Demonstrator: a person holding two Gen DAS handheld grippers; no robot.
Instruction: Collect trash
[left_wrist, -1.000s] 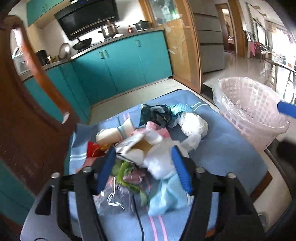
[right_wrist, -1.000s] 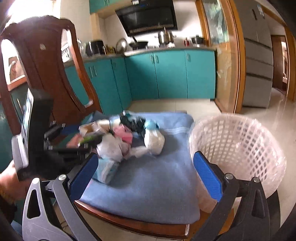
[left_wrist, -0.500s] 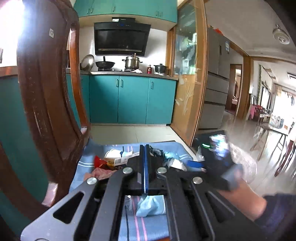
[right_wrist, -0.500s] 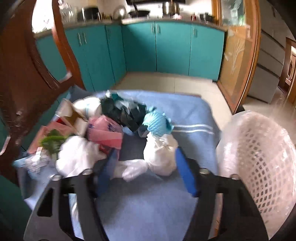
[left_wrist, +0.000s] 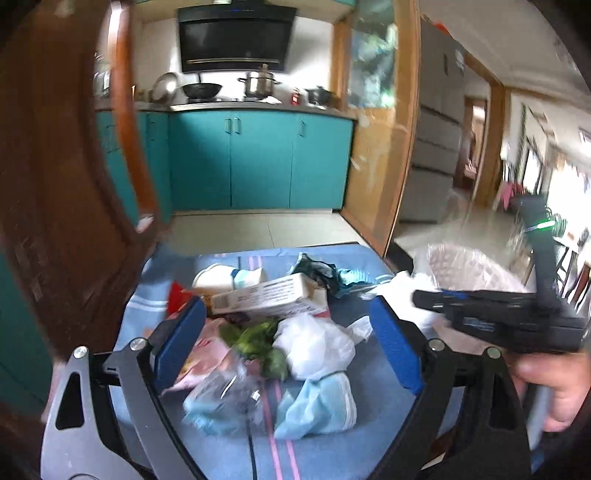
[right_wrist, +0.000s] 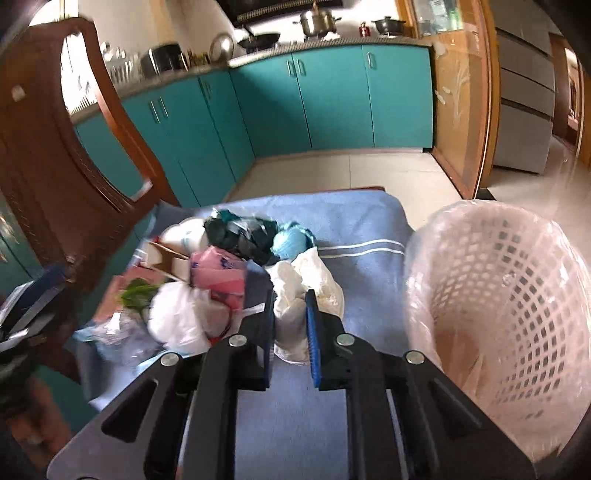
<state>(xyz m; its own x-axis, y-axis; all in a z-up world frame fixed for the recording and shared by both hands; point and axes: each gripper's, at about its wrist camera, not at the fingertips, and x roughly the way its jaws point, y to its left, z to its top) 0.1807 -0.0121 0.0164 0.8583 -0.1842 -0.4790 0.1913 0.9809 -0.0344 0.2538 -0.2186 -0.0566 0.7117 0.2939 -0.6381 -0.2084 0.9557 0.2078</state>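
On the blue cloth (right_wrist: 369, 229): trash pile, nearly all uncollected.
Left of pile: box (left_wrist: 264, 295), cup (left_wrist: 221, 275), greens (left_wrist: 258, 341), clear film (left_wrist: 225, 391), pale blue wad (left_wrist: 317, 408); all loose.
Left gripper (left_wrist: 286, 341): jaws just opened, now spread wide over the pile; nothing pinched.
Centre: white bag (left_wrist: 314, 349), pink wrapper (right_wrist: 218, 275), dark wrapper (right_wrist: 243, 232), teal wad (right_wrist: 291, 240); all on cloth.
Right gripper (right_wrist: 290, 319): jaws just closed, now pinching a white plastic bag (right_wrist: 306, 280); bag still rests on cloth.
Right: basket (right_wrist: 517, 295), lined; contents unclear, at most a brownish patch near the bottom.
Remaining: carry pinched bag to basket, then clear the pile.
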